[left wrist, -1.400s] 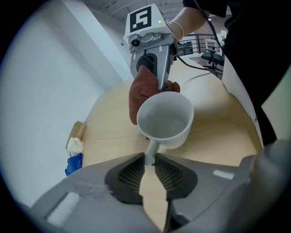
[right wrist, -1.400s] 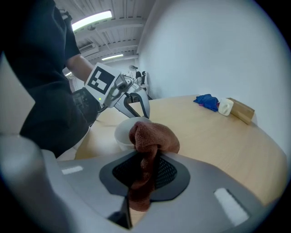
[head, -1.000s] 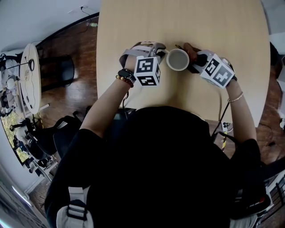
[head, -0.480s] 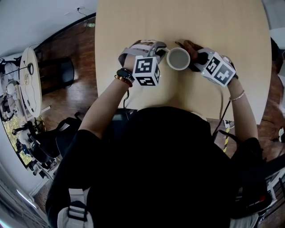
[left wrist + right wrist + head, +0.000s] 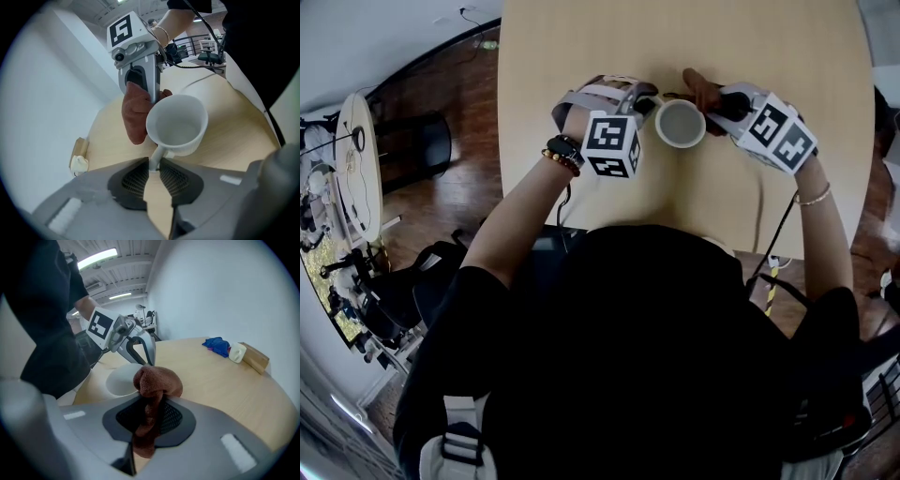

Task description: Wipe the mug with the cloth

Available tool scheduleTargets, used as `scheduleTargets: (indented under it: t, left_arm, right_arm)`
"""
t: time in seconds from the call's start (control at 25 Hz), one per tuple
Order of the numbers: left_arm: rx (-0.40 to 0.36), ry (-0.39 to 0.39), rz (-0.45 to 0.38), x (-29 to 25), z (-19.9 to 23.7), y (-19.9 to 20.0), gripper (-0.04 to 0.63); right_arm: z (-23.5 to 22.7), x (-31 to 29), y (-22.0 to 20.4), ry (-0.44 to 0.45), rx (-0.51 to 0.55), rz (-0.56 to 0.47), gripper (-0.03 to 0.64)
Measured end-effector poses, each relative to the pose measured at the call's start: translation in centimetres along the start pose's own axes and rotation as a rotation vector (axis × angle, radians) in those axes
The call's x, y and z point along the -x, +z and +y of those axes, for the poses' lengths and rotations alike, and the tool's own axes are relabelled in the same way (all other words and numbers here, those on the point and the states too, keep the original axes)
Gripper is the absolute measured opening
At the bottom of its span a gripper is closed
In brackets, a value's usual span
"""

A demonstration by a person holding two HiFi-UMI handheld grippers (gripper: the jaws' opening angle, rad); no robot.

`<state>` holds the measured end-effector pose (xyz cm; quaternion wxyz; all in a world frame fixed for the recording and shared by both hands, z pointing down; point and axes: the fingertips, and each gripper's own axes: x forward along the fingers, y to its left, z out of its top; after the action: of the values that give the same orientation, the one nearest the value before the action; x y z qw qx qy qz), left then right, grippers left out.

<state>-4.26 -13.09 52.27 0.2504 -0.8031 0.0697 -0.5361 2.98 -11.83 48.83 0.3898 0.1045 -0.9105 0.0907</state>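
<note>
A white mug (image 5: 680, 123) (image 5: 177, 126) (image 5: 120, 379) stands upright on the light wooden table (image 5: 750, 37). My left gripper (image 5: 643, 106) (image 5: 153, 166) is shut on the mug's handle (image 5: 155, 157) from the left. A brown cloth (image 5: 698, 91) (image 5: 136, 111) (image 5: 153, 394) is pinched in my right gripper (image 5: 717, 105) (image 5: 149, 416), which is shut on it just right of the mug. The bunched cloth bulges from the jaws beside the mug's outer wall at its rim; whether it touches the wall I cannot tell.
At the table's far side lie a blue cloth (image 5: 216, 346), a small white container (image 5: 237, 352) (image 5: 79, 164) and a wooden block (image 5: 254, 357). Dark chairs (image 5: 431, 150) stand on the wood floor left of the table.
My right gripper with the cloth has shifted up the picture, from the mug's right side toward its far rim. The mug and left gripper have kept their place.
</note>
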Motion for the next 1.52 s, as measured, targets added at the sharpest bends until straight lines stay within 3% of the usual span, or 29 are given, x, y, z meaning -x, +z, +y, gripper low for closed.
scheduleTargets:
  t: [0.64, 0.92, 1.2, 1.52]
  left_arm:
    - [-0.040, 0.000, -0.022, -0.7, 0.7, 0.5, 0.074]
    - [-0.047, -0.002, -0.054, -1.0, 1.2, 1.1, 0.074]
    - [-0.095, -0.006, -0.102, -1.4, 1.2, 2.6, 0.075]
    - [-0.115, -0.003, -0.114, -1.8, 1.7, 3.3, 0.075]
  right_arm:
    - [-0.4, -4.6, -4.3, 0.060, 0.000, 0.160, 0.057]
    - [0.0, -3.2, -3.5, 0.104, -0.050, 0.082, 0.057]
    - [1.7, -0.7, -2.5, 0.228, -0.008, 0.040, 0.056]
    - [1.1, -1.4, -2.1, 0.217, 0.019, 0.082, 0.056]
